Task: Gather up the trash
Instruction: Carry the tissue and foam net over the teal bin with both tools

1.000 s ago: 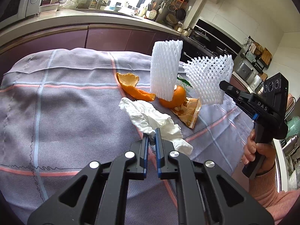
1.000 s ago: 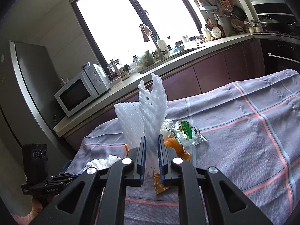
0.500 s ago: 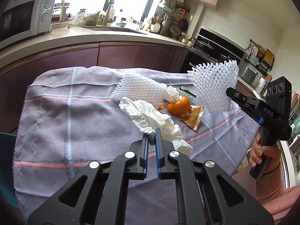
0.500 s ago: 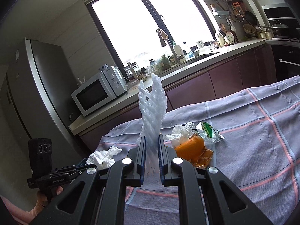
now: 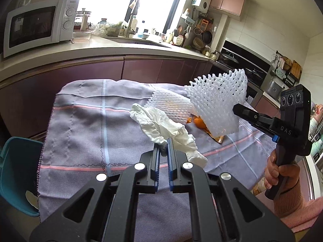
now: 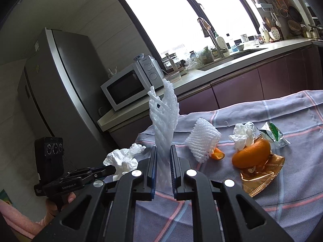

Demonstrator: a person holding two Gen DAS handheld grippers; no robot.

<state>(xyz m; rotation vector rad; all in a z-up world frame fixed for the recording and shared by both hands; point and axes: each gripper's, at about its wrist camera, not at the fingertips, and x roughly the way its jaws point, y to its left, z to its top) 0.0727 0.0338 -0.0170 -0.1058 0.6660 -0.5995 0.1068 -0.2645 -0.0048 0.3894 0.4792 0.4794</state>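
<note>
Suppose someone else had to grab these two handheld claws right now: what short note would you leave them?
Left gripper: shut on a crumpled white tissue, lifted off the cloth.
Right gripper: shut on a white foam fruit net, held in the air.
On the checked tablecloth lie a second foam net, orange peel, a gold wrapper, a green-and-clear wrapper and another tissue.
A teal bin stands beside the table.
Done: two pieces picked up. Left: drop them, probably into the bin, then gather the rest.

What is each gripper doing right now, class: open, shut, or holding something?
Left gripper: shut on the crumpled tissue.
Right gripper: shut on the white foam net.
</note>
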